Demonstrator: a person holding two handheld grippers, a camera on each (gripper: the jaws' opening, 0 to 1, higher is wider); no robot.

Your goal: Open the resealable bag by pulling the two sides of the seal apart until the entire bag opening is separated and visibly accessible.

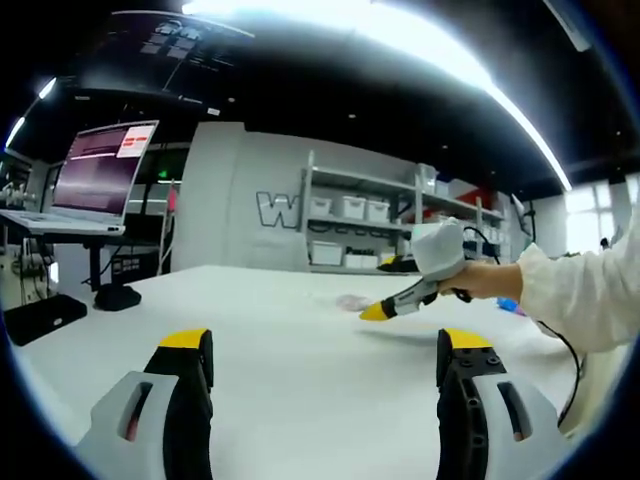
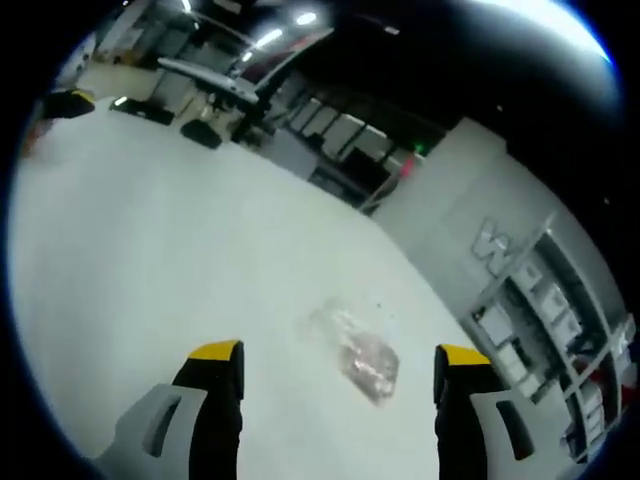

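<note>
Right gripper view: right tongs (image 2: pixel 328 365) open above bag (image 2: pixel 357 352) lying flat on white tabletop (image 2: pixel 150 250). Left tongs (image 1: pixel 325 350) open, holding nothing.

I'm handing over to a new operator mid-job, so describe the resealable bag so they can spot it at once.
Start at the big white table. In the right gripper view the bag lies flat on it, just ahead of the open right tool, apart from both jaws. It is a small, clear, crinkled plastic pouch with pinkish contents, the one loose item on that stretch of table.
</note>
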